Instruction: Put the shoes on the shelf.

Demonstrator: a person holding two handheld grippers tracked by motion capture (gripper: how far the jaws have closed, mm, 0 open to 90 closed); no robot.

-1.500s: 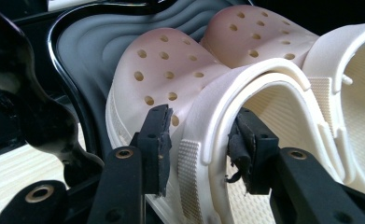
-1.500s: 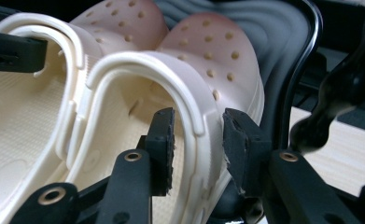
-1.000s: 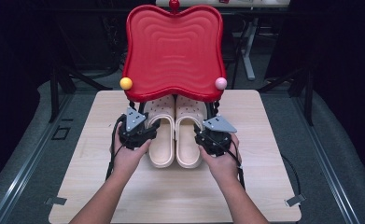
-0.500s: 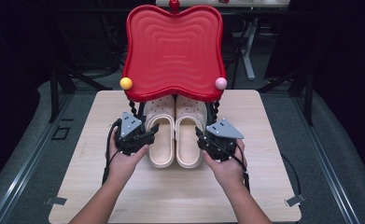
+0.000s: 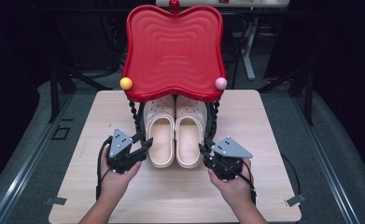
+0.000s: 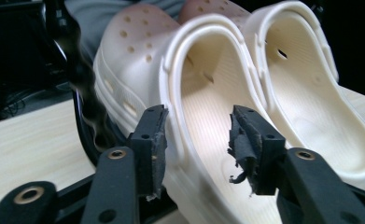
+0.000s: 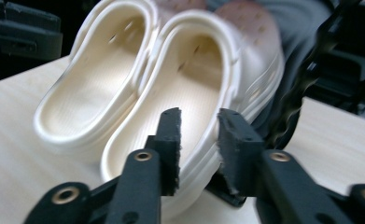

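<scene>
On the tabletop (image 5: 77, 140), a pair of cream clogs is lying side by side, toes tucked under a red tray (image 5: 173, 51) on a black stand. Beside the left clog (image 5: 160, 140), the left gripper (image 5: 143, 142) is straddling its outer rim, jaws just closing but pads not yet pressing. At the right clog (image 5: 189, 140), the right gripper (image 5: 203, 151) is likewise closing around the outer rim, its grip unclear.

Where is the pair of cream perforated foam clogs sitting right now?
In the high view, the pair of cream perforated foam clogs sits mid-table, toes under the red wavy plastic tray, heels between the left gripper and the right gripper.
</scene>
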